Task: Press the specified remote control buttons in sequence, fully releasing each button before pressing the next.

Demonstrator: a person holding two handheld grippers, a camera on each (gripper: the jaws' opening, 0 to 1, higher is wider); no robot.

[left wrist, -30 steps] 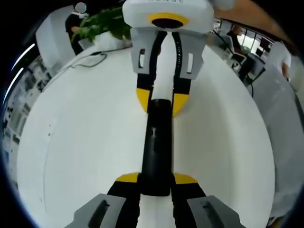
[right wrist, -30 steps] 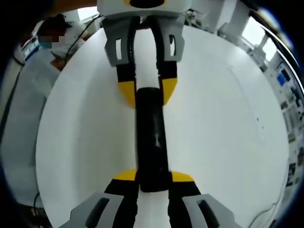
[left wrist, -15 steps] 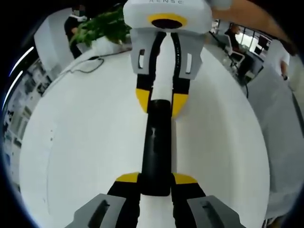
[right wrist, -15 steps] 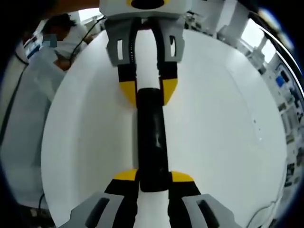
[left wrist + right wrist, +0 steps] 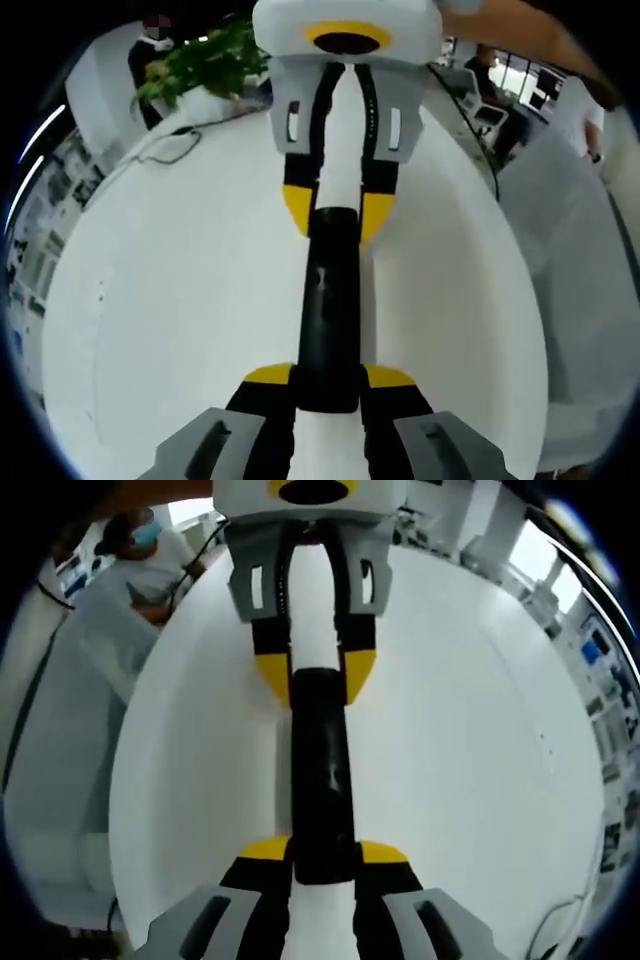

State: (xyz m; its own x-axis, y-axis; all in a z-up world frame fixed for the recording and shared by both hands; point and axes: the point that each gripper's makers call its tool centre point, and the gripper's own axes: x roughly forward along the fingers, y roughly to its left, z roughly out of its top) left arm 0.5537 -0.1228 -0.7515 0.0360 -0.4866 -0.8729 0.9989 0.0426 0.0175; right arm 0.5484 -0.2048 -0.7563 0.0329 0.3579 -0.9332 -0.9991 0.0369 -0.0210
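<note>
- One black remote control (image 5: 328, 305), long and slim, bridged between two grippers above the white table (image 5: 180, 300).
- Near end pinched between yellow tips of left gripper (image 5: 328, 376); far end pinched by right gripper (image 5: 331, 212).
- Same remote (image 5: 322, 775) in right gripper view, clamped by right gripper (image 5: 324, 852) and left gripper (image 5: 317, 670).
- One potted plant (image 5: 205, 62) and one dark cable (image 5: 172, 152) at far table edge.
- Office room beyond; person in white (image 5: 120, 610) beside table.

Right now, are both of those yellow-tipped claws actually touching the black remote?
Touching. In the left gripper view, the left gripper clamps the remote at its near end, and the right gripper clamps its far end.
</note>
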